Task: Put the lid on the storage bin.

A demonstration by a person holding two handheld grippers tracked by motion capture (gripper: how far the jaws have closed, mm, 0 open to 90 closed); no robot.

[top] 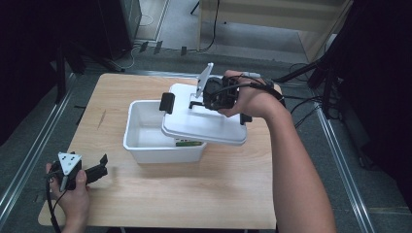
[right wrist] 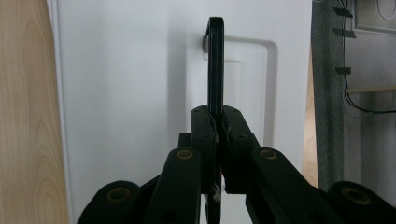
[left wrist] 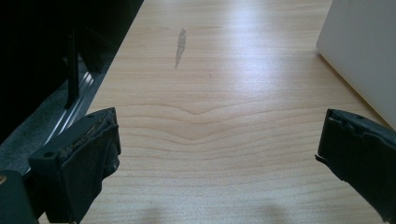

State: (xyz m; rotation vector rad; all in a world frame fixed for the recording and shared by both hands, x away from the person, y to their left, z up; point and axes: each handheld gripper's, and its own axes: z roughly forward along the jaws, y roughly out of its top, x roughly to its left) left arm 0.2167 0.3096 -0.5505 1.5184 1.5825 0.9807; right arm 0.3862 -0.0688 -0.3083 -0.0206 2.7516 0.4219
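- Nearest to us, at the bottom of the right gripper view, our right gripper (right wrist: pixel 215 122) has its jaws pinched tight on the thin black handle (right wrist: pixel 215 65) of the white lid (right wrist: pixel 126 70), which stands on edge between them.
- The wooden table (top: pixel 194 194) takes up the middle of the high view, its bare top running to the lower edge.
- The white lid (top: pixel 204 121) sits just right of the frame's centre in the high view, tilted and lifted, overlapping the right half of the box below it, with a black clip (top: pixel 166 103) at its left edge.
- The white box (top: pixel 145 136) stands left of centre on the table, open on its left side; something green (top: pixel 188 143) peeks out under the lid's near edge, too small to name.
- Our right gripper (top: pixel 206 97) is above the lid, upper middle of the frame.
- Our left gripper (top: pixel 99 167) rests at the lower left on the table, its jaws wide apart with nothing but bare wood between them, well apart from the box.
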